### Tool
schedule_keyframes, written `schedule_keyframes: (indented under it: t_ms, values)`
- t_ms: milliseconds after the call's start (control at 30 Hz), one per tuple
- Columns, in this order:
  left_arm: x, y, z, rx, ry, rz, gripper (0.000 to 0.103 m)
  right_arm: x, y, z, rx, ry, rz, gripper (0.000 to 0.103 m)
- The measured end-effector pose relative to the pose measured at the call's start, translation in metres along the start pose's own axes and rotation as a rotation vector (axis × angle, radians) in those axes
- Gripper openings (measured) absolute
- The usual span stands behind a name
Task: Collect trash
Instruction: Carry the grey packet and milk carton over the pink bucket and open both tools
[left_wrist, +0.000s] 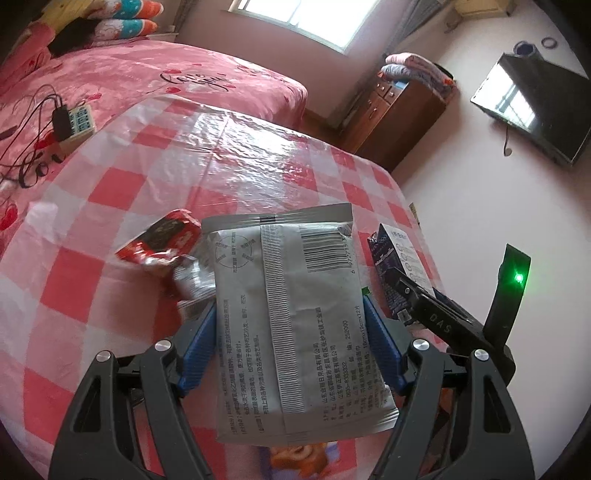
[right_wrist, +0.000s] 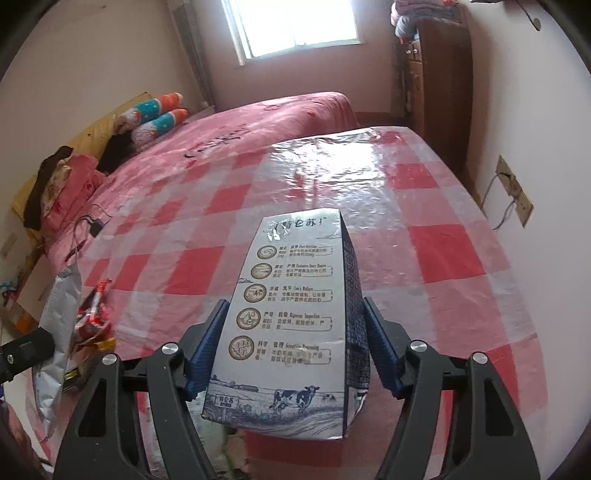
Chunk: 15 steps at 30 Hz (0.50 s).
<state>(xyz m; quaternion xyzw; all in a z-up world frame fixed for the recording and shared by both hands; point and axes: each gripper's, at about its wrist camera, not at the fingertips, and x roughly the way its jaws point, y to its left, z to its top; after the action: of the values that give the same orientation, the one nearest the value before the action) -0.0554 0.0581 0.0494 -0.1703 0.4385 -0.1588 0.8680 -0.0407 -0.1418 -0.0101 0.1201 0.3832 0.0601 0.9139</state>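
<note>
My left gripper (left_wrist: 290, 308) is shut on a grey foil packet (left_wrist: 291, 314) with a barcode and printed text, held above the red-and-white checked table (left_wrist: 147, 192). A crumpled red snack wrapper (left_wrist: 162, 240) lies on the table just left of the packet. My right gripper (right_wrist: 295, 310) is shut on a white and blue milk carton (right_wrist: 295, 314) with a cow drawing, held over the table (right_wrist: 424, 240). The carton (left_wrist: 399, 254) also shows at the right of the left wrist view. The grey packet (right_wrist: 55, 314) and red wrapper (right_wrist: 92, 317) show at the left edge of the right wrist view.
A pink bed (left_wrist: 166, 74) with pillows and a power strip (left_wrist: 75, 123) with cables lies beyond the table. A wooden cabinet (left_wrist: 402, 110) and a wall television (left_wrist: 535, 107) stand at the right. A wall socket (right_wrist: 513, 188) sits right of the table.
</note>
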Motion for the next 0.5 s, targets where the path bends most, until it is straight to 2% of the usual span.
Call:
schedule_keyframes:
  t_ms: [267,400,500]
  values:
    - [-0.026,0.035,-0.01,-0.039,-0.022,-0.026,0.075,-0.009,0.02,0.0,0.059,0.017,0.168,0.07]
    - [-0.036,0.058,-0.018,-0.068,-0.02,-0.03,0.075,-0.013,0.037,0.001,0.105,0.048,0.312,0.07]
    - [-0.043,0.076,-0.026,-0.092,-0.021,-0.041,0.075,-0.012,0.052,-0.002,0.12,0.079,0.387,0.07]
